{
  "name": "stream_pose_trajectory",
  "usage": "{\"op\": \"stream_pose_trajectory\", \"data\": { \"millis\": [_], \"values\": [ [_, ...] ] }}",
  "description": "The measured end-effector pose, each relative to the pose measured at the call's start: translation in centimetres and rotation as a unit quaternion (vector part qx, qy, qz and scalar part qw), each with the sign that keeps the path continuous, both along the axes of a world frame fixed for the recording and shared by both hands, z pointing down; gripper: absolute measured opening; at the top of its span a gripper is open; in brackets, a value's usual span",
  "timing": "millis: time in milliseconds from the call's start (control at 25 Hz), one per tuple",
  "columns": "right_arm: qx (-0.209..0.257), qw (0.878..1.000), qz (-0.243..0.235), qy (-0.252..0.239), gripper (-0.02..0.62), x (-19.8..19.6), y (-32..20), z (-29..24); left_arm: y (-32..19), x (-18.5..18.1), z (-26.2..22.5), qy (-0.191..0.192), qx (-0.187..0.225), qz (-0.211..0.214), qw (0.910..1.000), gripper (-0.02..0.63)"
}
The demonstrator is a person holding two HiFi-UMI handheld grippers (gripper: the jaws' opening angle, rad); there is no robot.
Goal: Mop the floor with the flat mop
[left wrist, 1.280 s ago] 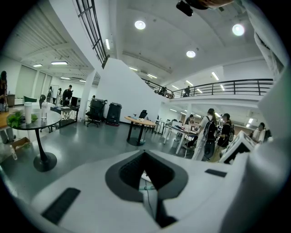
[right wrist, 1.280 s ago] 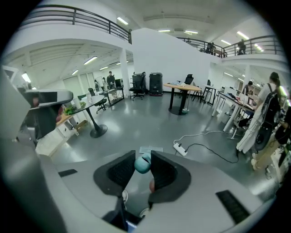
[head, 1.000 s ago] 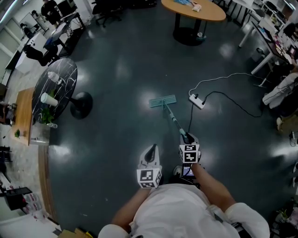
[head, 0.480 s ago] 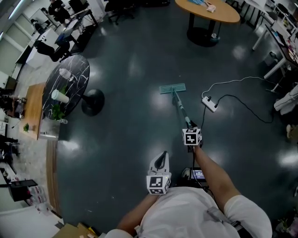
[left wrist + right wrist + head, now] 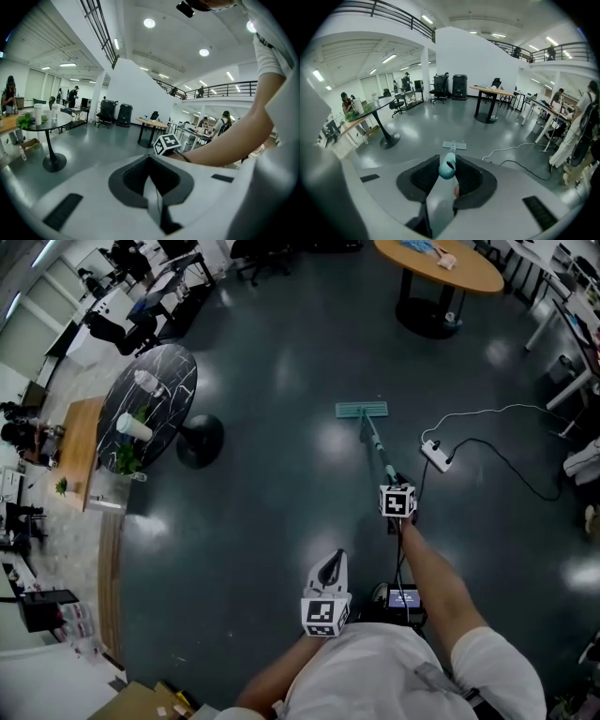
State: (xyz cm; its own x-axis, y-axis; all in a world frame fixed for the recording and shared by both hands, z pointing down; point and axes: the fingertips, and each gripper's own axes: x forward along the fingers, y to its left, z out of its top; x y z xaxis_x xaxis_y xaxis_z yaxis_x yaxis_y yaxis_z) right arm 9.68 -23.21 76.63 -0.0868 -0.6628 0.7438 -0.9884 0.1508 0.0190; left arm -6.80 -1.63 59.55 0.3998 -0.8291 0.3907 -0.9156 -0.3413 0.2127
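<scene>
The flat mop lies with its teal head flat on the dark floor ahead of me, and its handle slants back to my right gripper. That gripper is shut on the handle at arm's length. In the right gripper view the teal handle end sits between the jaws, with the mop head beyond it on the floor. My left gripper hangs close to my body, left of the handle, shut with nothing in it. The left gripper view shows its jaws closed together.
A white power strip with white and black cables lies right of the mop handle. A round black marble table with a heavy base stands to the left. A round wooden table is far ahead, with desks and chairs around the edges.
My right arm has stretched forward, pushing the mop head away from me across the floor, past the power strip. The left gripper has stayed by my body.
</scene>
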Motion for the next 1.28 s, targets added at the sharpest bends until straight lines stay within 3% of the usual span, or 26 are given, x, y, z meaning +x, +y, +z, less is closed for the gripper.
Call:
{"op": "stream_pose_trajectory", "data": {
  "millis": [280, 840, 1040, 1280],
  "values": [
    [-0.012, 1.000, -0.012, -0.001, 0.109, 0.6, 4.1, -1.0, -0.2, 0.4, -0.1, 0.002, 0.009, 0.001, 1.0000, 0.005],
    [-0.049, 0.998, -0.032, -0.008, 0.109, 4.1, 24.2, -9.3, -0.9, 2.2, -2.3, 0.005, 0.052, 0.025, 0.9983, 0.005],
    [-0.029, 0.999, -0.033, -0.023, 0.110, 4.6, 26.4, -12.9, -1.2, 2.4, -3.4, 0.009, 0.065, 0.023, 0.9976, 0.005],
    [-0.014, 0.999, -0.034, -0.031, 0.110, 4.6, 25.4, -13.8, -1.1, 3.0, -3.6, 0.008, 0.066, 0.031, 0.9973, 0.005]
  ]
}}
